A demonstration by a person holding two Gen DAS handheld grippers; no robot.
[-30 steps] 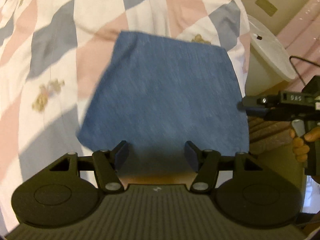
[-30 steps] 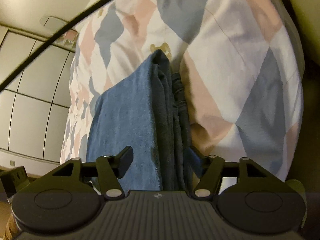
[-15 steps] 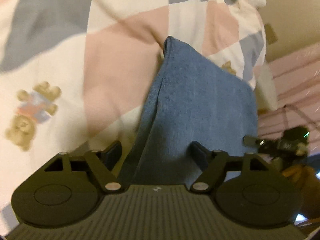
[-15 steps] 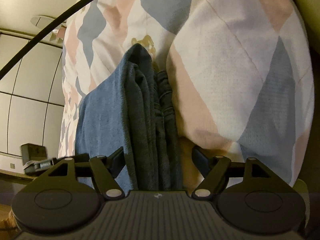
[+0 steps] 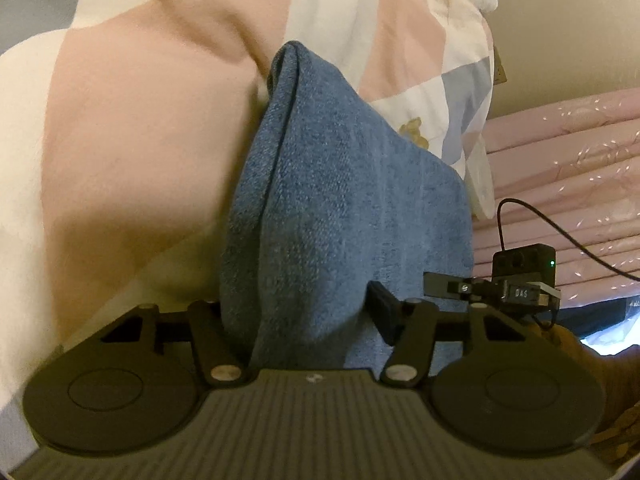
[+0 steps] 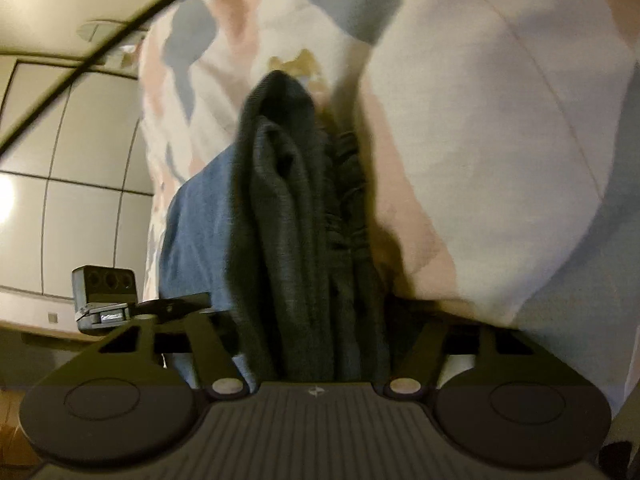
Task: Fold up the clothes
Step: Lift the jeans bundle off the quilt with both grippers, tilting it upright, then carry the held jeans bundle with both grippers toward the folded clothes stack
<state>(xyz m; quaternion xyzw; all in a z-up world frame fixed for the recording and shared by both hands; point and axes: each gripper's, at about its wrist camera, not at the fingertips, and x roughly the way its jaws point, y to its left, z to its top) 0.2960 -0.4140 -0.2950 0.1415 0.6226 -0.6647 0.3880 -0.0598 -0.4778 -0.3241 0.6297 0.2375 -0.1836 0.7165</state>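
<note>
A folded blue garment (image 5: 352, 208) lies on a patchwork quilt (image 5: 140, 140) in pink, white and grey. My left gripper (image 5: 298, 312) is open and straddles one thick edge of the stack; the cloth hides its left finger. In the right wrist view the garment (image 6: 288, 220) shows its layered dark folds and an elastic waistband. My right gripper (image 6: 314, 320) is open around that opposite edge, with both fingertips hidden behind cloth. Each gripper appears in the other's view: the right gripper (image 5: 480, 288) and the left gripper (image 6: 160, 304).
The quilt (image 6: 480, 140) bulges up close beside the garment. Pink patterned fabric (image 5: 560, 160) hangs beyond the bed's edge. A panelled wall (image 6: 60, 200) stands past the far side. A black cable (image 6: 100, 48) crosses overhead. A hand (image 5: 580, 352) holds the right gripper.
Both grippers have dropped low and pushed in toward the garment's opposite edges. The folded stack now sits between the fingers of each. The garment itself has stayed in place.
</note>
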